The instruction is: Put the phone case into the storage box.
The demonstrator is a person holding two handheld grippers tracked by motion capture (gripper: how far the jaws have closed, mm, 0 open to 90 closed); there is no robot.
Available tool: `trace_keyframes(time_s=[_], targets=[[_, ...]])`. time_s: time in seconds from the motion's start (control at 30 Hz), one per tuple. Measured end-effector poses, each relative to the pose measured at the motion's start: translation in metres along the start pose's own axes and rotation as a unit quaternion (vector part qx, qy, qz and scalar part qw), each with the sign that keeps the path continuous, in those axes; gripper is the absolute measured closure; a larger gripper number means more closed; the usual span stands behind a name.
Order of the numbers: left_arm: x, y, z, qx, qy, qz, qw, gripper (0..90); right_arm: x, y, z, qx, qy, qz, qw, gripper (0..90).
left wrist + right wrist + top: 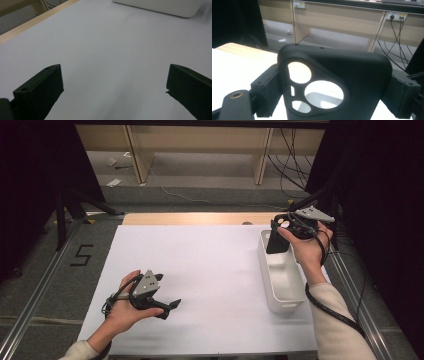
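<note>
On the white tabletop (200, 270), seen from the high view, we hold our left gripper (172, 305) low over the near left part, its fingers spread apart with nothing between them. Our right gripper (280, 232) is raised at the far right, above the far end of a white bin (285, 292) that stands along the right edge of the tabletop. A black phone case (276, 241) hangs upright from its fingers, the lower end reaching down toward the bin's far end; whether it touches the bin we cannot tell.

Along the left gripper view, we see the two black fingers (42, 87) standing wide apart over bare white tabletop (112, 50), holding nothing, with the bin's (162, 6) white wall well ahead at the top.

Through the right gripper view, the phone case (352, 82) sits between the fingers (265, 90), which press on its two sides, so the grip is closed on a wide thing. Its camera cut-outs face us, and through them we glimpse the white bin (322, 97) below.
</note>
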State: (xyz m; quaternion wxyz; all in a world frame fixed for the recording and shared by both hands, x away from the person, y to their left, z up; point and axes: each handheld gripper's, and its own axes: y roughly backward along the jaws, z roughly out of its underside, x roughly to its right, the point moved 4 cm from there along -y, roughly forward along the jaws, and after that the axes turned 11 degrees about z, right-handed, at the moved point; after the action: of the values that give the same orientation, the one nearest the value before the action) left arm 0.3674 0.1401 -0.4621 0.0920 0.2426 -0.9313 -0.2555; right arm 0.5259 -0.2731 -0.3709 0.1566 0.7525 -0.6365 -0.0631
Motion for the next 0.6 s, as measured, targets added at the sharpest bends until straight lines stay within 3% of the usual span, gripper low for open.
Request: trace_keyframes(time_s=[0.6], targets=[[0.0003, -0.0001, -0.0001, 0.000, 0.000, 0.001, 1.0000, 0.3, 0.0007, -0.0060, -0.0003, -0.002, -0.001, 0.001, 1.0000, 16.0]])
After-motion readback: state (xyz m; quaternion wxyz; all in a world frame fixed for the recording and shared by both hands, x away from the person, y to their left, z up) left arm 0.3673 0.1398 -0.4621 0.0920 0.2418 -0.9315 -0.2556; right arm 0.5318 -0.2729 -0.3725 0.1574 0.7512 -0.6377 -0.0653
